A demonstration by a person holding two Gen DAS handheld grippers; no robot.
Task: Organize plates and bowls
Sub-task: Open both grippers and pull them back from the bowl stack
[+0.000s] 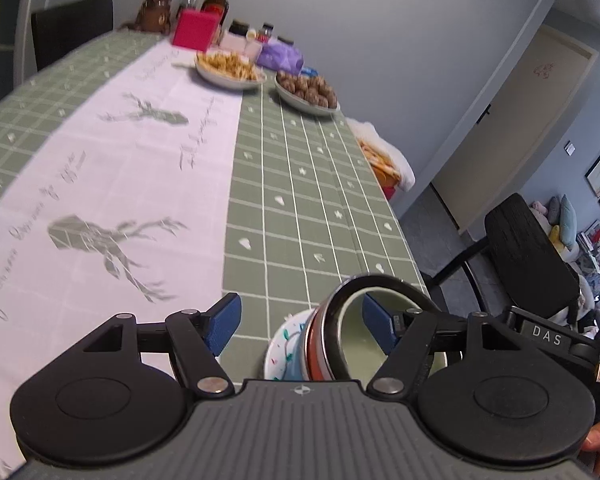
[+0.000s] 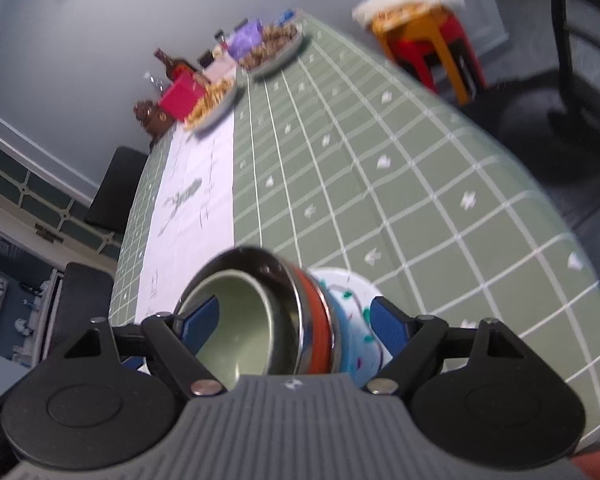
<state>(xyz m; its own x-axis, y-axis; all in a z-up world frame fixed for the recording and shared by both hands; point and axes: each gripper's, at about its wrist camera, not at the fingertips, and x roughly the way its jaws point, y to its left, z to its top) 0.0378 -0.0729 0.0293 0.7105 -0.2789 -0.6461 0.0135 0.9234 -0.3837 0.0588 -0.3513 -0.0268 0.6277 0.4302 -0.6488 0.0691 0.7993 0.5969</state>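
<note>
A stack of dishes sits near the front edge of the green checked tablecloth (image 1: 300, 200). It has a white plate with coloured specks (image 1: 280, 350) at the bottom, then an orange-banded metal bowl (image 1: 320, 340), with a pale green bowl (image 1: 360, 344) nested inside. My left gripper (image 1: 300, 318) is open. Its right pad hangs over the green bowl's mouth and its left pad stands clear of the stack. In the right wrist view the same plate (image 2: 356, 292), orange-banded bowl (image 2: 318, 320) and green bowl (image 2: 244, 320) lie between the spread fingers of my right gripper (image 2: 294, 320), which is open.
At the table's far end stand two plates of food (image 1: 230, 70) (image 1: 308, 90), a red box (image 1: 194, 30), bottles and a brown toy. A stool with orange and red legs (image 2: 432, 40) is beside the table. A black chair (image 1: 528, 256) stands to the right.
</note>
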